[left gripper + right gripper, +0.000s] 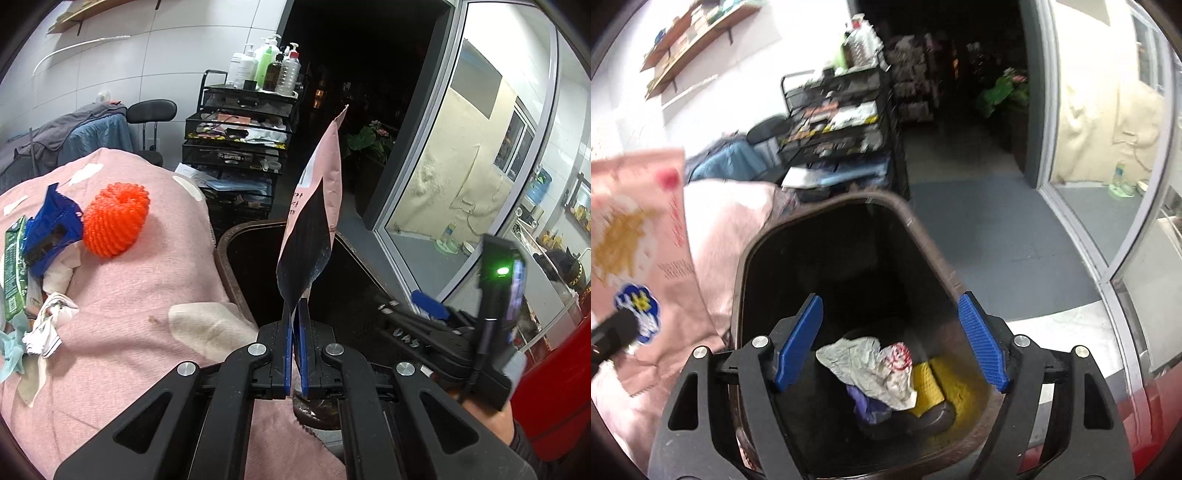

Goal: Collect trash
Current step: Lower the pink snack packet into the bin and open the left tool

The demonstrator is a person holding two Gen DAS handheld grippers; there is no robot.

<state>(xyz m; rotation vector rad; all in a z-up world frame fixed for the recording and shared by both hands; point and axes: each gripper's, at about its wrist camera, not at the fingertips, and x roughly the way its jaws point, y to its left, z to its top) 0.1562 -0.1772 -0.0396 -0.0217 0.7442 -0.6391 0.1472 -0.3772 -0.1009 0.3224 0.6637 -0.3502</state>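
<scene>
My left gripper (pixel 297 314) is shut on the lower edge of a pink snack bag (pixel 317 206), which stands upright over the near rim of a dark brown trash bin (pixel 221 243). The same pink snack bag (pixel 639 236) fills the left of the right wrist view. My right gripper (pixel 892 321) hangs open above the trash bin (pixel 923 236), nothing between its blue pads (pixel 982 339). Below it, inside the bin, lie a crumpled white wrapper (pixel 871 369), a yellow net (pixel 942 384) and something purple (pixel 864 402). On the pink blanket (pixel 140 295) rest an orange foam net (pixel 114 218), a blue wrapper (pixel 51 229), a green packet (pixel 13 273) and crumpled paper (pixel 44 328).
A black wire cart (pixel 240 147) topped with bottles (pixel 266 66) stands behind the bin. A dark doorway lies beyond, and a glass door (pixel 461 184) is at the right. A chair draped with clothes (pixel 92 133) sits at the back left. Grey floor (pixel 990 229) spreads right of the bin.
</scene>
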